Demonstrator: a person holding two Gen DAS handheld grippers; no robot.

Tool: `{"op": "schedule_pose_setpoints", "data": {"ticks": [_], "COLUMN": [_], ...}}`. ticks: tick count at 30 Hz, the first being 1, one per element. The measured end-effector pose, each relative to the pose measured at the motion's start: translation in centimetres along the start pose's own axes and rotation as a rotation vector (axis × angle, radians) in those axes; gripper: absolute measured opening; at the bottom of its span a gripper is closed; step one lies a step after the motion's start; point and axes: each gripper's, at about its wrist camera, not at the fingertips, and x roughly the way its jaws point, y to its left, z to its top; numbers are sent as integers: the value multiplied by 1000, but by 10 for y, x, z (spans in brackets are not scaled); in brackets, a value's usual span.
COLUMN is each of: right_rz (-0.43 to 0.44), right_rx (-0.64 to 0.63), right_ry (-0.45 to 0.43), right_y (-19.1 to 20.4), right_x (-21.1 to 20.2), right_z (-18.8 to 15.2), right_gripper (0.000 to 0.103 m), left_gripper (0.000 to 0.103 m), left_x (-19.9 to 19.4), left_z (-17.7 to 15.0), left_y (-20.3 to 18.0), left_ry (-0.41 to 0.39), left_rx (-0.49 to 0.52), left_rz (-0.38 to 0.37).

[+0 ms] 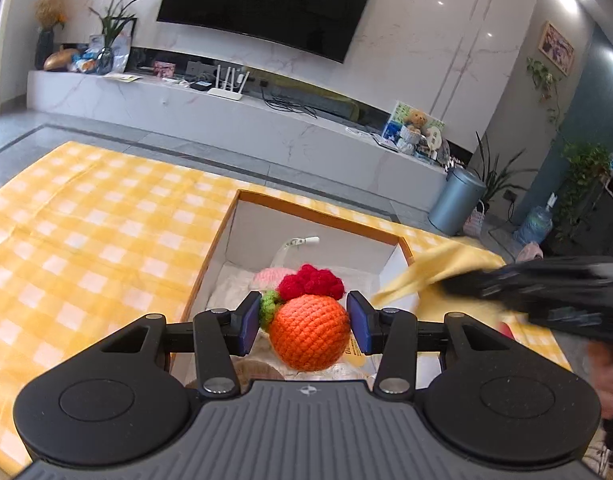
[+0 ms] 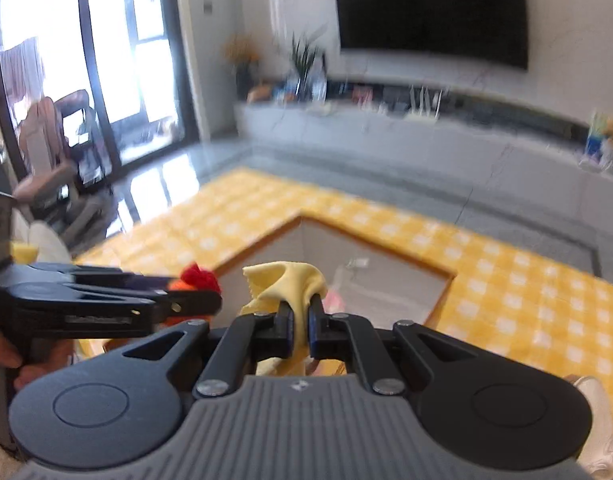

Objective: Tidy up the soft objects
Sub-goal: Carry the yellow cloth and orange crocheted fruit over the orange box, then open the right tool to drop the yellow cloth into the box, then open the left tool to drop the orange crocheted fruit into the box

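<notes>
Left gripper (image 1: 304, 322) clamped on crocheted orange (image 1: 311, 334) above the open box (image 1: 210, 258), which already holds soft items; right gripper (image 2: 301, 314) pinches yellow cloth (image 2: 290, 280) nearby. Both await placing.

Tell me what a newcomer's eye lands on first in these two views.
A bright orange crocheted ball topped with red yarn sits between the left gripper fingers, over the white open box with an orange rim. The right gripper pinches a crumpled pale yellow cloth above the same box. Beneath it all spreads a yellow-and-white checked tablecloth.
</notes>
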Motion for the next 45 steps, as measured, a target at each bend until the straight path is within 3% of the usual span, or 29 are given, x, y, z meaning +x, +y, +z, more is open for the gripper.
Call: {"op": "schedule_pose_setpoints", "data": {"ticks": [7,9,13,16,18,24,26,27,28,31,37,45], "right_rz": [-240,-252,-237,-233,-255,-245,-229,-205,-188,-201,-166,-165], "right_rx": [-384,-452,-511,-519,-544,-460,-447,-444,-436,-419,-372,-389], "right_ry": [339,426,563,632,653,638,605,583,557,461,349,336], "right_y": [17,22,30,30,28,12,10,9,9,11,9,3], "right_x": [90,107,134,151,158,158,148,142,132,110,73,66], "right_z": [-6,-12,-22,-29,-34,-29,-26,-24,-23,-16,-11,-23], "right_gripper": [4,4,4,4,4,7,17,30,53,83,93,92], "left_gripper": [53,53,53,52,52,52,52,52,52,52,52,53], "left_x": [11,14,12,12,12,9,11,12,14,22,42,46], "left_z": [-3,-5,-4,-4,-4,-1,-2,-2,-2,-5,-8,-14], "left_y": [5,3,6,6,11,20,18,16,14,8,3,-4], "left_ry": [18,30,34,25,36,21,21,21,24,38,87,112], "left_rx": [21,46,40,70,51,8,4,7,13,31,36,96], "left_rz": [51,95,83,133,117,97,81,77,77,99,157,243]}}
